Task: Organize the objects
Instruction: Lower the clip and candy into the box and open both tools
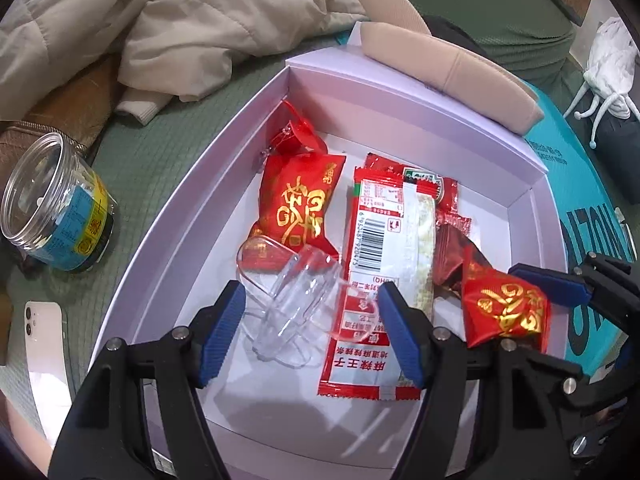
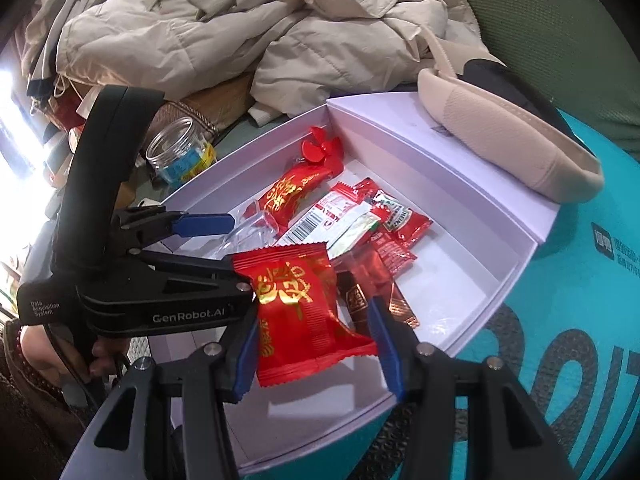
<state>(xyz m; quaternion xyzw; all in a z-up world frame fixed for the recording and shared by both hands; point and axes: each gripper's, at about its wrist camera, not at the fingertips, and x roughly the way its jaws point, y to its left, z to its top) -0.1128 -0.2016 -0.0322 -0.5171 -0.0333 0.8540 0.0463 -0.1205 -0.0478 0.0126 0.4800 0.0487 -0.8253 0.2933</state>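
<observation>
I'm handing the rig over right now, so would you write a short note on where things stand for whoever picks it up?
Left gripper: closed on the clear plastic cup, held over the white box.
Right gripper: closed on a red gold-print packet, also over the box.
In the box: another red gold-print packet, the long barcode snack packet, ketchup sachets, a red plastic piece.
Outside: clear jar and phone on the green cover.
Left: set both held items down; jar and phone are still outside.
</observation>
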